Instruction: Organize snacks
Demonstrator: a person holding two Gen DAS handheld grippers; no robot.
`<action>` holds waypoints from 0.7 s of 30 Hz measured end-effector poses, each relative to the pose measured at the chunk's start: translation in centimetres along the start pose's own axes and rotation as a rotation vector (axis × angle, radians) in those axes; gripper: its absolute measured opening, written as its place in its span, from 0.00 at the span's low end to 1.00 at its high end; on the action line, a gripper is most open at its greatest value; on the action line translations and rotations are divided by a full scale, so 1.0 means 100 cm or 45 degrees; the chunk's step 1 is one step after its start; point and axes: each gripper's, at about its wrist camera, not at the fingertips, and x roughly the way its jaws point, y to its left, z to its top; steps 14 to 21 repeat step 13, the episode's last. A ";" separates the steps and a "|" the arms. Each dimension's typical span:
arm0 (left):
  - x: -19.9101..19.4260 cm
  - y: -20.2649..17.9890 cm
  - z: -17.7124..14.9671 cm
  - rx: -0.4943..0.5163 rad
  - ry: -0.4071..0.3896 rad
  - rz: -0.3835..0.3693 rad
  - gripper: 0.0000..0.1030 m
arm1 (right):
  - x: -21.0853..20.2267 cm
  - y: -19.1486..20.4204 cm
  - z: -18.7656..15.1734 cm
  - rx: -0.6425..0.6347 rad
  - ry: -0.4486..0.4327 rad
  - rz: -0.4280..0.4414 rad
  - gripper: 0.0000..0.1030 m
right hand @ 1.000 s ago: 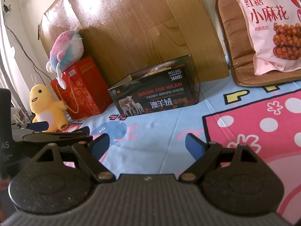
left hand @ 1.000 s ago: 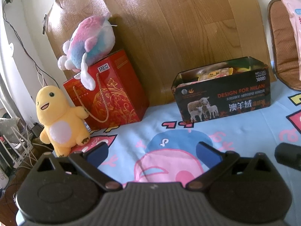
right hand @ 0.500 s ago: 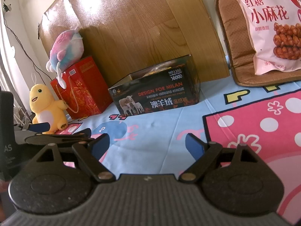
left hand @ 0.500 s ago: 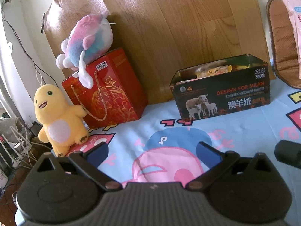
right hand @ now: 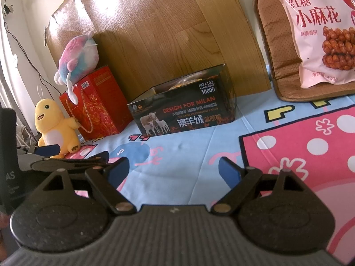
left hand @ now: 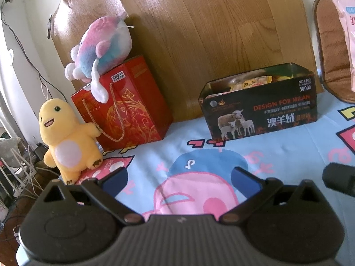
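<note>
red gift bag, plush dinosaur beside (touching)

black box — "DESIGN FOR MILAN"

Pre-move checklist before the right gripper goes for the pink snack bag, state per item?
1. Right gripper open and empty: ok.
2. Left gripper open and empty: ok.
3. Snack bag in view and unobstructed, leaning on the brown cushion: ok.
4. Black box open on top: ok.
5. Room left in the box: cannot tell; the left wrist view shows packets near the rim.
6. Sheet between right gripper and box bare of objects: ok.
</note>
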 end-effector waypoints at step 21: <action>0.002 0.005 -0.003 -0.056 0.015 -0.103 1.00 | 0.000 0.000 0.000 -0.001 0.000 -0.002 0.87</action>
